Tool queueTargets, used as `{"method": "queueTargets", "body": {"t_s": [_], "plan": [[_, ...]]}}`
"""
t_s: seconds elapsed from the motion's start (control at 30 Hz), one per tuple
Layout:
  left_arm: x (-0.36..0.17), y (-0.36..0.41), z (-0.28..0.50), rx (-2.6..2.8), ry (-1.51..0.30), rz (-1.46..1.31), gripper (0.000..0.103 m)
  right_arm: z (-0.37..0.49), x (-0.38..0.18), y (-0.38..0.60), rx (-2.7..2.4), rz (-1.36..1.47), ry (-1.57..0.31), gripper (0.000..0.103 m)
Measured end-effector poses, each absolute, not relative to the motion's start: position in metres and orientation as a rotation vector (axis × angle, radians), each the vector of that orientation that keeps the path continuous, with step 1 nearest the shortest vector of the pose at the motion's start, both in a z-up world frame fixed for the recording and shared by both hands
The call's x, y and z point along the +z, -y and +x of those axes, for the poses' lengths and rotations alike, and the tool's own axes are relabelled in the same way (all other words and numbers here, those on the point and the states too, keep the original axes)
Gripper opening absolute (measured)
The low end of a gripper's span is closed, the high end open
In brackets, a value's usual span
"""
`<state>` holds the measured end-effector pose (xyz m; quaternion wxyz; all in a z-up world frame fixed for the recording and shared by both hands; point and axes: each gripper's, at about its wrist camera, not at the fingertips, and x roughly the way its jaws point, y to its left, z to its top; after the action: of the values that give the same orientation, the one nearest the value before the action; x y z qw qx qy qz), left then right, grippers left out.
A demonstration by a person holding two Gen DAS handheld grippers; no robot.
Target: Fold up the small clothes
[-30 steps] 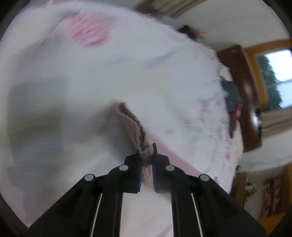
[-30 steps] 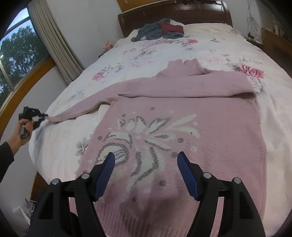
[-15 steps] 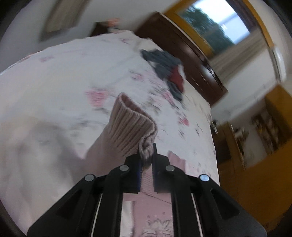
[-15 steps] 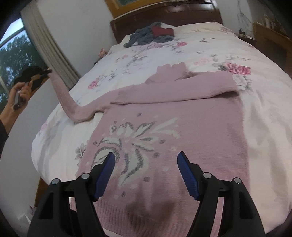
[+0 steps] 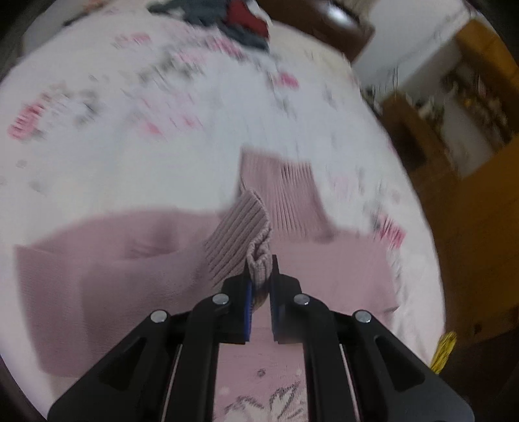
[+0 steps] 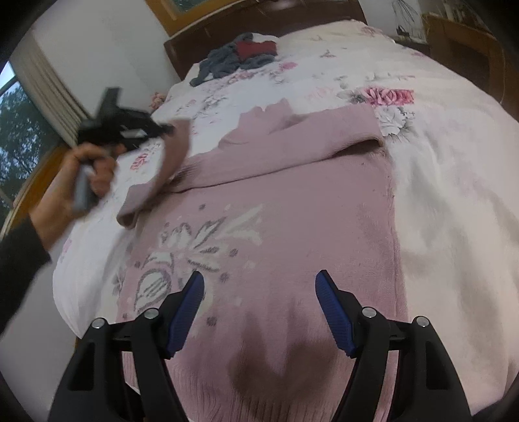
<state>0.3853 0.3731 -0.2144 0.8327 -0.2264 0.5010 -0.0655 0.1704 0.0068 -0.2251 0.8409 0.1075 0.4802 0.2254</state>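
Swung inward since a moment ago, my left gripper pinches the sleeve cuff above the pink sweater on the bed; my right gripper hovers spread.

The pink sweater covers the near middle of the bed, so any low pass there meets knit. To its right the floral bedspread lies bare and open up to the edge. The left gripper hangs over the bed's left side with the lifted sleeve trailing beneath it, blocking that lane. Beyond the collar the spread is free as far as the pile of dark clothes against the headboard. The right gripper hovers over the hem with nothing between its spread jaws.
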Motion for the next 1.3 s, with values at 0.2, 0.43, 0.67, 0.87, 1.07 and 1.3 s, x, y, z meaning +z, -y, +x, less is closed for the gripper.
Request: {"method": "queueTargets", "body": {"t_s": [0.2, 0.43, 0.67, 0.87, 1.07, 1.3], "plan": [[-0.286, -0.33, 0.388, -0.206, -1.18, -0.445, 0.026, 0.242, -0.225, 0.001, 0.545, 0.425, -1.103, 0.077], [-0.257, -0.39, 0.301, -0.19, -0.974, -0.665, 0.073, 0.367, -0.264, -0.055, 0.743, 0.741, -1.312, 0.076], [-0.282, -0.406, 0.188, -0.158, -0.978, -0.78, 0.077, 0.432, -0.326, -0.146, 0.718, 0.713, -1.527, 0.064], [-0.299, -0.411, 0.142, -0.158, -0.979, -0.888, 0.078, 0.435, -0.332, -0.182, 0.68, 0.607, -1.566, 0.063], [-0.3, -0.414, 0.128, -0.155, -0.969, -0.932, 0.078, 0.436, -0.314, -0.188, 0.662, 0.563, -1.562, 0.006], [-0.281, -0.423, 0.121, -0.141, -0.947, -0.919, 0.078, 0.445, -0.232, -0.167, 0.678, 0.458, -1.4, 0.006]]}}
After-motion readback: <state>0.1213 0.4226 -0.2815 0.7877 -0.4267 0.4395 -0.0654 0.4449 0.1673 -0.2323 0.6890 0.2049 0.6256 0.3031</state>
